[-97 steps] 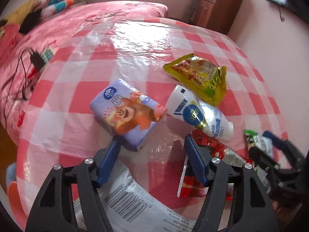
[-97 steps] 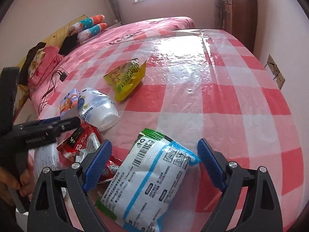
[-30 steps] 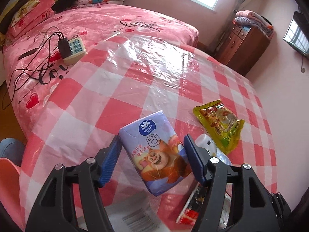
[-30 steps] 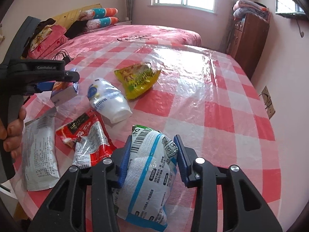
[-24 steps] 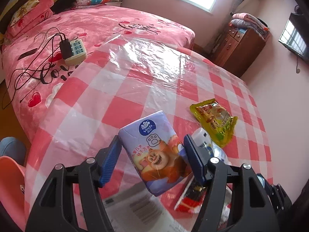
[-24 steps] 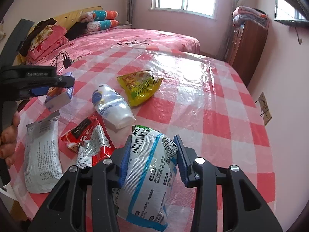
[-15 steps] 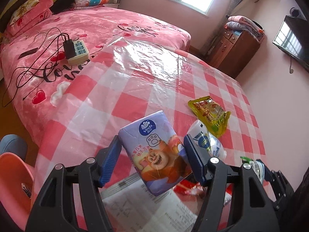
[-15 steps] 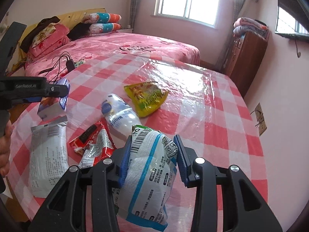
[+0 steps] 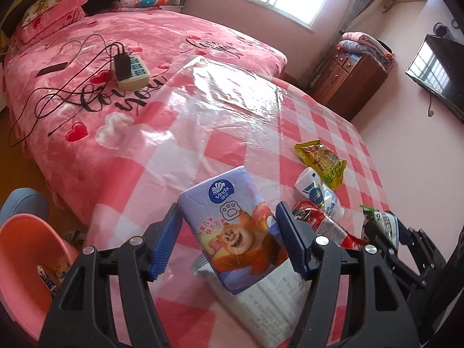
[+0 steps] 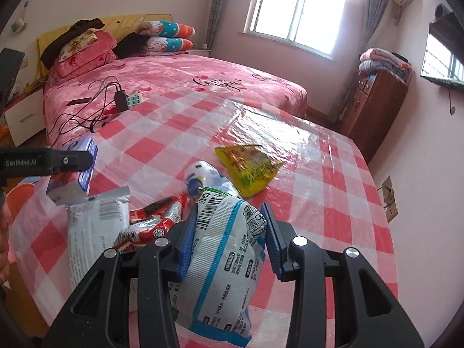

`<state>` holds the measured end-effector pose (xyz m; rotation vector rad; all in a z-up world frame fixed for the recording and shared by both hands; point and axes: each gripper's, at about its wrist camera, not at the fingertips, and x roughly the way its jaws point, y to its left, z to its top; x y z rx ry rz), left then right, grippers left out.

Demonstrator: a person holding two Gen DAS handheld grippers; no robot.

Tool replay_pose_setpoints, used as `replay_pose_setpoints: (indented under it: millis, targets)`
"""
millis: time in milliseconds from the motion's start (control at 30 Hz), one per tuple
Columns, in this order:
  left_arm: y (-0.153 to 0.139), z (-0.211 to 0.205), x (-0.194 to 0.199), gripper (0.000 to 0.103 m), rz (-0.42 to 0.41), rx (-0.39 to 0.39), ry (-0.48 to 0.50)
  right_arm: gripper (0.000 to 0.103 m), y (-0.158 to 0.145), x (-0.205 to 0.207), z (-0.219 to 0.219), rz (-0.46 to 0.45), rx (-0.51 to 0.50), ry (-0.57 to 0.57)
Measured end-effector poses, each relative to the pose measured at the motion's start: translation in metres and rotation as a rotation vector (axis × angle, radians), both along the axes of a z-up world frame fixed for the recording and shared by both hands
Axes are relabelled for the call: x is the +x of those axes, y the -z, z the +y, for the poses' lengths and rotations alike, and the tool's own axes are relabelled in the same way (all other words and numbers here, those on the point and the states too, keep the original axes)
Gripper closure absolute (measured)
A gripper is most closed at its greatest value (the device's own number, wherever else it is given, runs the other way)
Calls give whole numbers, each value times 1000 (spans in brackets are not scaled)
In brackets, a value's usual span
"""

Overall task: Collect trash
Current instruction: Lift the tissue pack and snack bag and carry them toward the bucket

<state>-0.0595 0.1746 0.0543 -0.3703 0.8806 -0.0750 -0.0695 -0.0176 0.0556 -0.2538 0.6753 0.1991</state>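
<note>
Trash lies scattered on the near part of a table (image 10: 333,156) covered in pink-and-white check under clear plastic. Left gripper (image 9: 229,239): blue pads clamped on both sides of a lilac tissue pack (image 9: 232,229) printed with a cartoon bear, held clear of the tabletop. Right gripper (image 10: 229,237): jaws pinched nearly together on a white-and-blue plastic bag (image 10: 223,255) with a barcode at its top, the bag hanging down between the black arms.

On the table: a flat white packet (image 10: 95,229) with printed text at near left; just right of it a crumpled red-and-silver wrapper (image 10: 150,220); beyond that a white plastic bottle (image 10: 203,177) lying on its side; farther right a yellow snack bag (image 10: 249,168), close to the bottle. From the left wrist view the white packet lies directly beneath the held tissue pack.

Surroundings: an orange plastic tub (image 9: 26,261) stands at the near left, off the table. A bed (image 10: 203,78) with a pink cover lies behind the table, bearing a power strip (image 9: 130,69) with black cables. A brown cabinet (image 10: 377,107) stands at far right beneath folded blankets.
</note>
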Motion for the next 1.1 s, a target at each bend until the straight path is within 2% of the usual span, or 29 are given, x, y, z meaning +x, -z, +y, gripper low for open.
replay_pose_setpoints:
  millis: [400,833,1100]
  targets:
    - [9,35,-25,36,6,-34,-23,60,-16,-9,42,-45,-24,-64]
    - [13,68,-47,36,-5,-69,-53,61,-35,-17,92,-32,28,-189]
    - [18,104,-65,36,-8,-90,-106,61,-37,-24,144,-6,39,-294]
